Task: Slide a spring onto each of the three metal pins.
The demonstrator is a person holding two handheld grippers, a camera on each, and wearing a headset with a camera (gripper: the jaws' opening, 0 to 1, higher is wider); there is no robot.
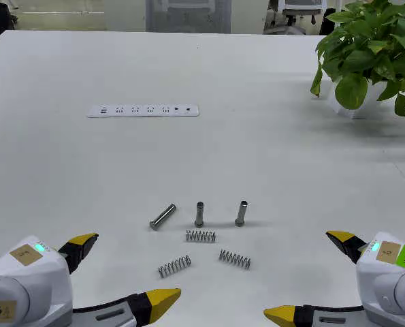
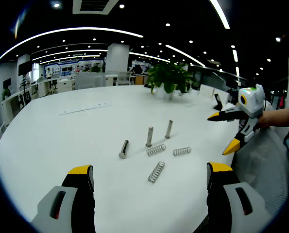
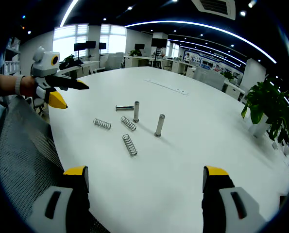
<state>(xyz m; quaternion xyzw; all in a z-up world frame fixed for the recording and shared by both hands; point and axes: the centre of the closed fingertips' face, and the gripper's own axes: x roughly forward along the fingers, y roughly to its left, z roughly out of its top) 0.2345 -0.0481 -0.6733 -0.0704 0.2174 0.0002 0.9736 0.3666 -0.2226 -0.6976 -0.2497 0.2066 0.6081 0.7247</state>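
Where you hold the left gripper (image 1: 124,269): low at the near left of the white tabletop (image 1: 256,150), its yellow-tipped jaws spread wide with nothing between them.
Right gripper (image 1: 311,276): at the near right, well apart from your left one, its jaws also spread wide and holding nothing.
Lying pin (image 1: 163,216): the leftmost of the three, on its side in the middle of the tabletop, with its wider end nearer to you.
Middle pin (image 1: 199,214): standing upright, just right of the lying pin.
Right pin (image 1: 241,213): standing upright, near the middle pin and level with it.
Far spring (image 1: 201,236): lying flat just on your side of the middle pin, close to its base.
Left spring (image 1: 174,266): lying flat and slanted, nearer to you than the far spring and a little to its left.
Right spring (image 1: 235,259): lying flat on your side of the right pin, apart from it.
Springs and pins together: all three springs lie loose on the tabletop between your grippers and the row of pins.
Power strip (image 1: 143,110): white, flat on the tabletop, far beyond the pins and to their left.
Plant (image 1: 369,48): green leaves at the far right corner, well apart from the pins.
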